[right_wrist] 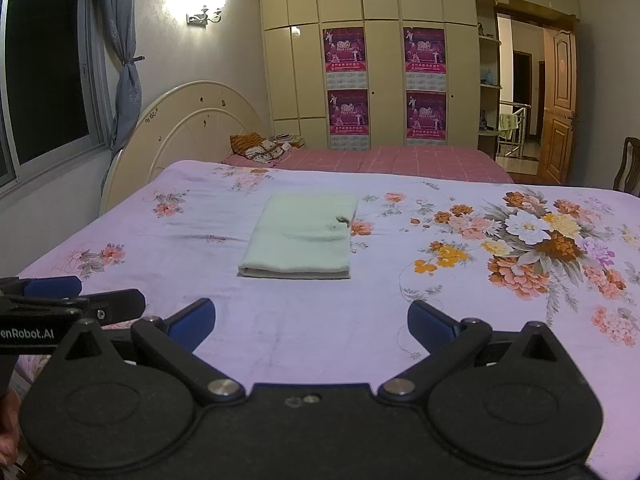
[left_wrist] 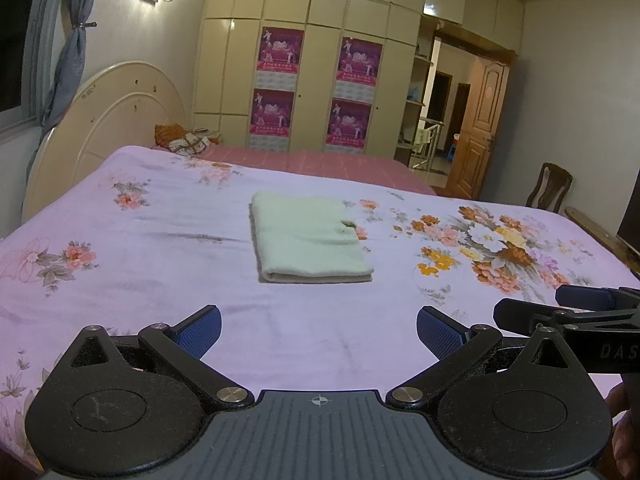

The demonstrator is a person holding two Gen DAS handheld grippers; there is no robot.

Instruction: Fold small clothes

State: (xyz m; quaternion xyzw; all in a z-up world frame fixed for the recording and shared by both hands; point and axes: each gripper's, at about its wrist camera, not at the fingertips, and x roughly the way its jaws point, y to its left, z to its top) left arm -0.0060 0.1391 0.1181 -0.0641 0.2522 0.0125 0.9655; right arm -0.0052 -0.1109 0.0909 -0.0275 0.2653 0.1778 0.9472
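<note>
A pale green cloth [left_wrist: 308,236] lies folded into a neat rectangle on the lilac flowered bedsheet [left_wrist: 140,280]; it also shows in the right wrist view [right_wrist: 302,238]. My left gripper [left_wrist: 319,334] is open and empty, held above the sheet a short way in front of the cloth. My right gripper [right_wrist: 311,322] is open and empty too, at about the same distance from the cloth. Each gripper shows at the edge of the other's view: the right one [left_wrist: 568,312] beside my left, the left one [right_wrist: 72,300] beside my right.
A cream headboard [right_wrist: 188,136] stands at the bed's left end with bundled clothes [right_wrist: 260,148] on a pink sheet behind. A wardrobe wall with posters [right_wrist: 384,84] is beyond. A wooden chair [left_wrist: 548,188] and an open door [left_wrist: 480,128] are at the right.
</note>
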